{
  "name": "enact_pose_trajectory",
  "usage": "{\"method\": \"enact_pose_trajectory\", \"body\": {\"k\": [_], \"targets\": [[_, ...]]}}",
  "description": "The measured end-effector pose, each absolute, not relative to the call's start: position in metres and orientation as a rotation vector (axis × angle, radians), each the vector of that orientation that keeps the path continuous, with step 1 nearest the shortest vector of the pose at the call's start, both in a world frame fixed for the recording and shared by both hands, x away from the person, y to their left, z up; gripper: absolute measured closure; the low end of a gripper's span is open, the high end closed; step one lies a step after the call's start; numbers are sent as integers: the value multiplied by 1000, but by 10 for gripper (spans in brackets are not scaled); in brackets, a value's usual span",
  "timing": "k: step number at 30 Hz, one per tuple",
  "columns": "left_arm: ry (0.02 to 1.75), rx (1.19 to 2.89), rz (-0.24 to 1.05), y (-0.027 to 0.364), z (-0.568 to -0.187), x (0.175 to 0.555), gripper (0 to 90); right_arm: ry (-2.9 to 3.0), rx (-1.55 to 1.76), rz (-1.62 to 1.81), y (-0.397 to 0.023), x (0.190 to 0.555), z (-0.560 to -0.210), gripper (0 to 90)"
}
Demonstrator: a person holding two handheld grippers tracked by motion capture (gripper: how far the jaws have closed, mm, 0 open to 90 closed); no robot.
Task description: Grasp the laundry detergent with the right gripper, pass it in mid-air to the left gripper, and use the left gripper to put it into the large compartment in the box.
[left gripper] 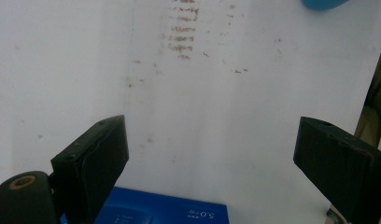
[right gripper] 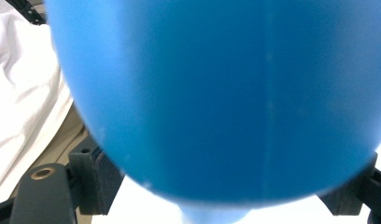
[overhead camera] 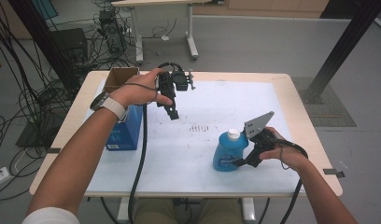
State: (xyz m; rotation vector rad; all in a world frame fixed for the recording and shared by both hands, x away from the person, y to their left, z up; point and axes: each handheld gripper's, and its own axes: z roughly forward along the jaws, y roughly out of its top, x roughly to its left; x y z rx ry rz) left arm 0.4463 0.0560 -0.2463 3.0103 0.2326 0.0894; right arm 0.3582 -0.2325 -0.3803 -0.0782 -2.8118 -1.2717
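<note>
A blue bottle with a white cap stands upright on the white mat near the table's front right. My right gripper is shut on its lower body from the right. In the right gripper view the bottle is pressed between the two black fingers. My left gripper hangs open above the mat's back left, jaws pointing down with nothing between them. Its view shows the wide-apart fingers over bare mat and the bottle's edge at the top.
A blue box with an open cardboard top stands at the table's left, just beside my left wrist; its top shows under the left jaws. Brown smudges mark the mat's middle. Cables and black frame posts surround the table.
</note>
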Motion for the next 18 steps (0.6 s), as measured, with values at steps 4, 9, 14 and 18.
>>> {"method": "enact_pose_trajectory", "body": {"k": [4,9,14,18], "targets": [[232,3009,90,56,-247,447,106,-2810,-75,-1277,-232,358,-381,174],[232,3009,90,56,-247,446,106,-2801,-77,-1289,-232,359,-383,182],[234,3009,88,56,-247,447,106,-2795,-78,-1295,-232,359,-385,189],[234,3009,88,57,-247,447,106,-2794,-76,-1296,-232,359,-385,192]]}}
